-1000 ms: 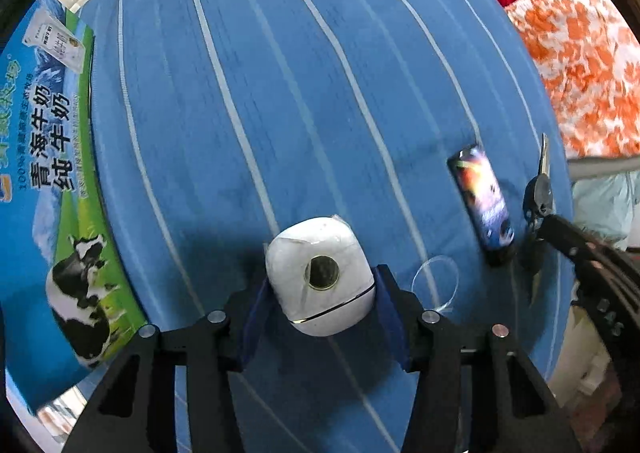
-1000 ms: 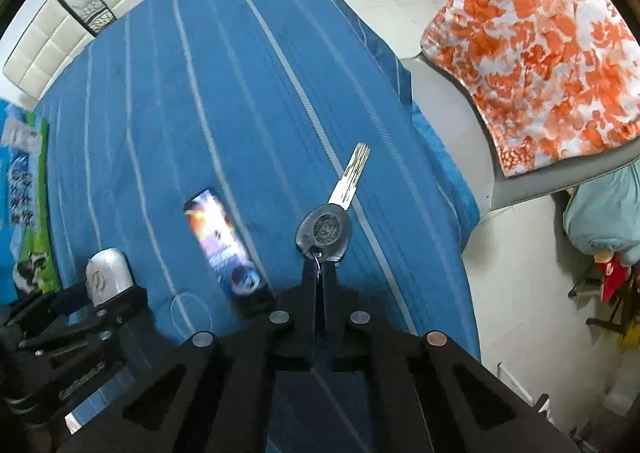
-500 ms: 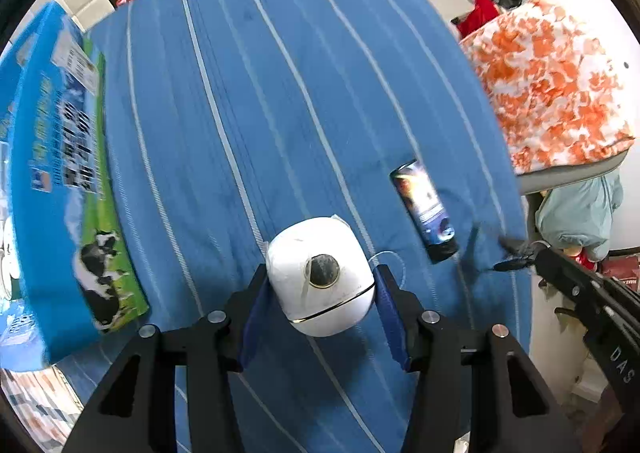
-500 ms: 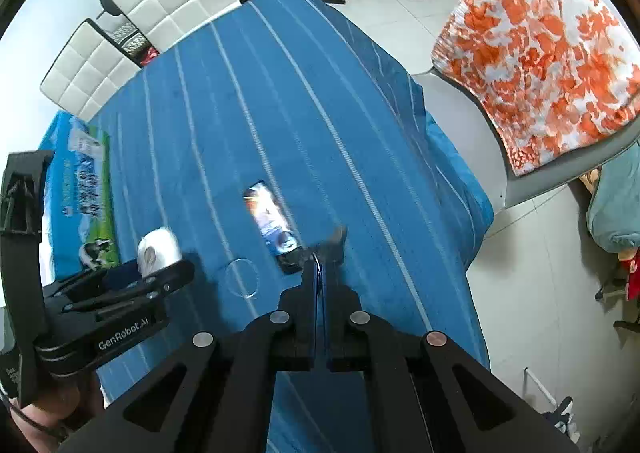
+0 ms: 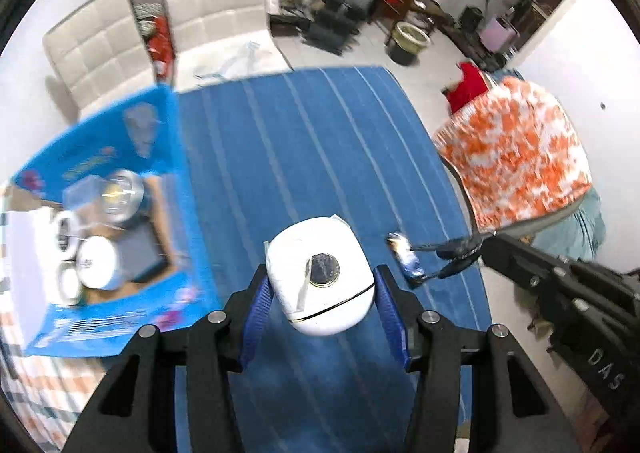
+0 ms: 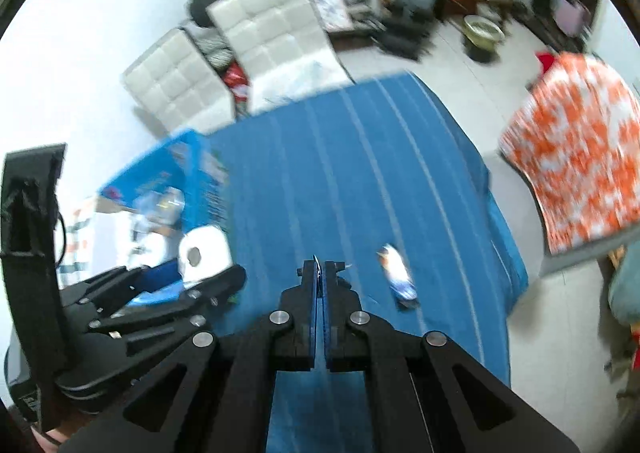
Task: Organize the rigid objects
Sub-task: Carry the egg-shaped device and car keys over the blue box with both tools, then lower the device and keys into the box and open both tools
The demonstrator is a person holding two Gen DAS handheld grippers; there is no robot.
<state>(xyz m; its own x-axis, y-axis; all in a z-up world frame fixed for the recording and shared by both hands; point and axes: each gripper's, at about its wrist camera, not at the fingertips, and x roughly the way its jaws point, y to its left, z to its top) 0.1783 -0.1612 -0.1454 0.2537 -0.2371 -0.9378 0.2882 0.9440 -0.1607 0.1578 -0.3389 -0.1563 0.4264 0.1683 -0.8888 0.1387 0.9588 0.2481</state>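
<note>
Striped blue cloth (image 5: 312, 157) covers the table and fills the middle of both views, with white quilted chairs (image 5: 208, 9) beyond its far edge and an orange-and-white patterned cover (image 5: 516, 157) off to the right. On the table's left stands an open blue carton (image 5: 168, 157) with round tins and tape rolls inside. The left gripper (image 5: 322, 295) is clamped on a rounded white device (image 5: 320, 277), held in the air above the cloth just right of the carton. The right gripper (image 6: 319, 273) is pinched shut on a key (image 5: 452, 249), seen edge-on as a thin sliver. A small colourful lighter-like thing (image 6: 396, 273) lies flat on the cloth near the table's right edge.
</note>
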